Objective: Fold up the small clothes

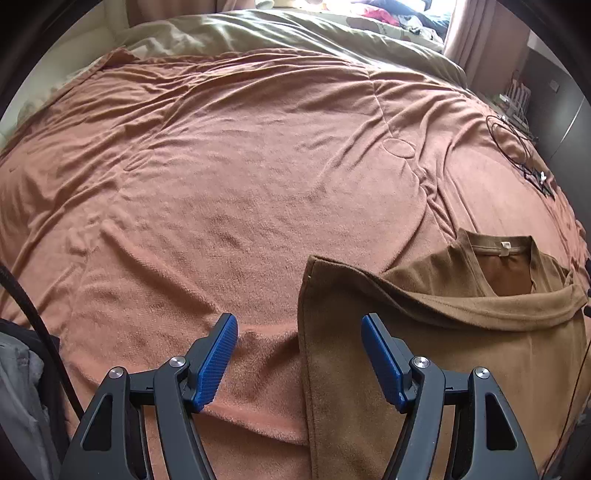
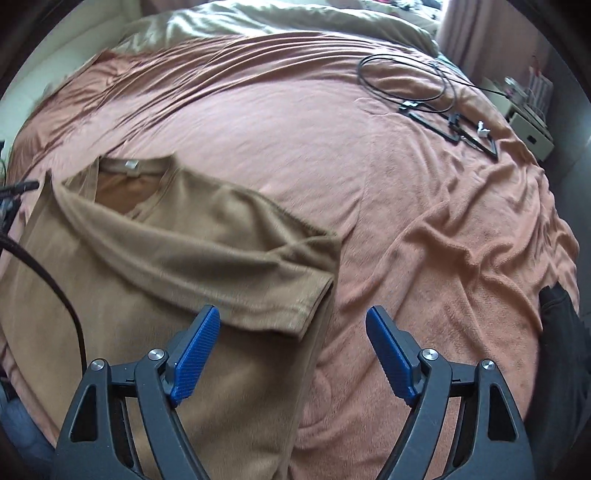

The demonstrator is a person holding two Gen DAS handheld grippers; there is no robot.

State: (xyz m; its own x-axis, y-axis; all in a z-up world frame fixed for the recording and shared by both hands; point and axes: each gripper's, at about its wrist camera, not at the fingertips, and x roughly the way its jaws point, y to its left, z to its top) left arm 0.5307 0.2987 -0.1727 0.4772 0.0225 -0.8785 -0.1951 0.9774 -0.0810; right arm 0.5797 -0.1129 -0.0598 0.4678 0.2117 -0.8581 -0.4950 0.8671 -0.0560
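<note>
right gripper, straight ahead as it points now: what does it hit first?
Probably the folded sleeve hem of the brown T-shirt, which lies between the open jaws of the right gripper; the orange blanket lies just right of it. Depth is unclear.

A big orange blanket (image 2: pixel 369 206) covers the bed. A black cable (image 2: pixel 406 77) lies at two o'clock, a green quilt (image 1: pixel 295 33) at twelve.

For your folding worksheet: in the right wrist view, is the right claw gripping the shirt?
No: the right claw stands open above the shirt, pads clear of the cloth.
</note>
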